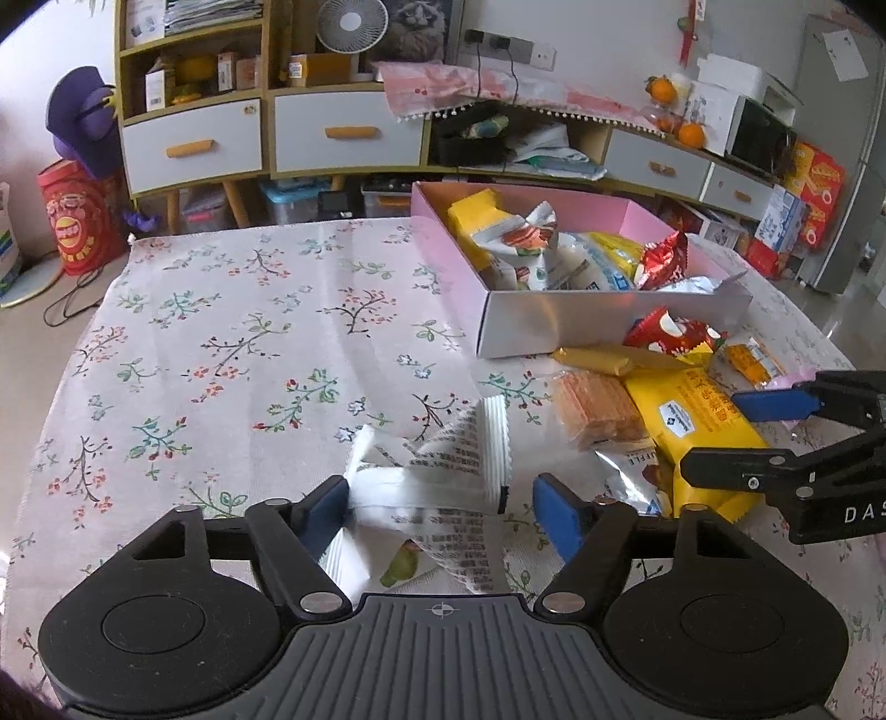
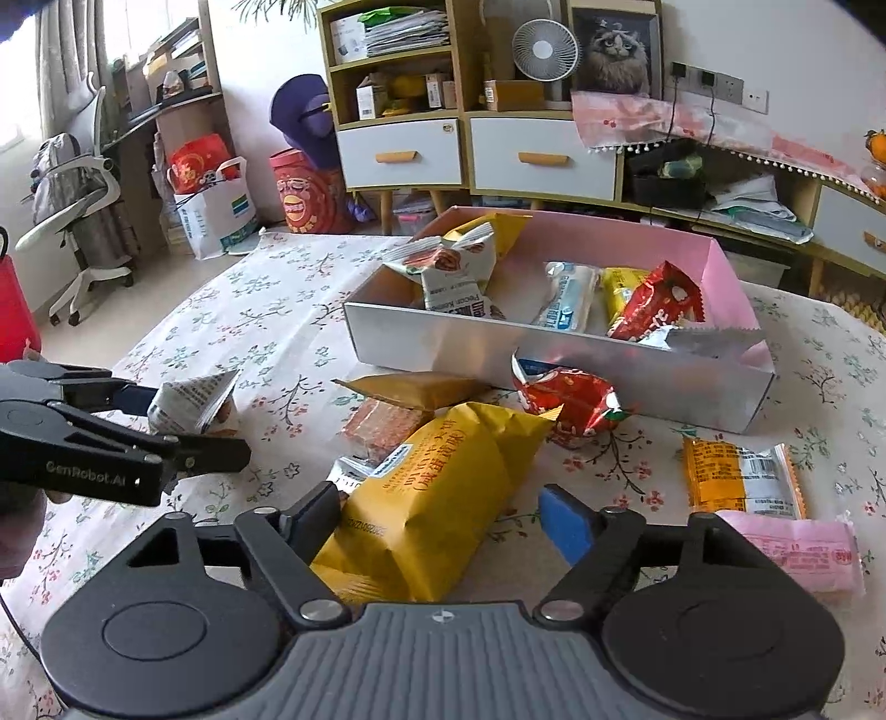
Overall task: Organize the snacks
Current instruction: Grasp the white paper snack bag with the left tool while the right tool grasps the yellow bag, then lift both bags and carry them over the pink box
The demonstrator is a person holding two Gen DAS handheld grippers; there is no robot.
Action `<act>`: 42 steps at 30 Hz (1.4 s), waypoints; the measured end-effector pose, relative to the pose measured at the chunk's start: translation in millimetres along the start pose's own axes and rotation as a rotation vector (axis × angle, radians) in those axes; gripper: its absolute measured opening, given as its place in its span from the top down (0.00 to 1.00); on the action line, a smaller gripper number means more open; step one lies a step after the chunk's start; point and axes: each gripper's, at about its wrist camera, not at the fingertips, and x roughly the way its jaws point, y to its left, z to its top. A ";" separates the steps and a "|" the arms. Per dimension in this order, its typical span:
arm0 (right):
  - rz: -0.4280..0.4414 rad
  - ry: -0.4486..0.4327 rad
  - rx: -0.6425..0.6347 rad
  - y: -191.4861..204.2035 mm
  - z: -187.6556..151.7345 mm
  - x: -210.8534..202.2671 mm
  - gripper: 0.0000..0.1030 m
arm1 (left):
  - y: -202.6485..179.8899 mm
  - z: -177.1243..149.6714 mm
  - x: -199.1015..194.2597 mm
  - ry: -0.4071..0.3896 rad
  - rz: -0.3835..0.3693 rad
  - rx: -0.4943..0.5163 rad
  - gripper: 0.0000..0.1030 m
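Wooden shelf unit — white drawers, desk fan, office chair

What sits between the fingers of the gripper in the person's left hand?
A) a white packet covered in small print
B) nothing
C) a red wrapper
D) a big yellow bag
A: in the left wrist view the white packet lies between the left gripper fingers, which stand open around it.

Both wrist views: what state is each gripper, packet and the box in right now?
Left gripper: jaws open around white packet, not clamped.
Right gripper: jaws open around yellow bag.
Pink box: open, part filled with snacks.
Red packet: on cloth, against box.
Orange packet: lying flat, outside box.
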 end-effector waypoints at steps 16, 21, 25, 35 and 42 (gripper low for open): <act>0.074 0.075 0.045 -17.1 9.4 -11.5 0.71 | -13.4 -1.0 -2.0 0.023 -0.074 0.061 0.56; 0.059 0.089 0.006 -21.2 9.7 -19.3 0.71 | -24.2 -4.1 -1.5 0.034 -0.106 0.109 0.50; 0.024 0.082 -0.026 -20.5 8.2 -22.2 0.60 | -29.0 -6.0 -4.5 0.032 -0.125 0.128 0.44; 0.030 0.072 -0.073 -11.6 8.0 -11.2 0.49 | -29.2 -6.9 -0.5 0.063 -0.092 0.106 0.41; 0.057 0.080 -0.066 -7.2 8.0 -1.4 0.51 | -26.2 -3.2 -1.1 0.064 -0.086 0.071 0.50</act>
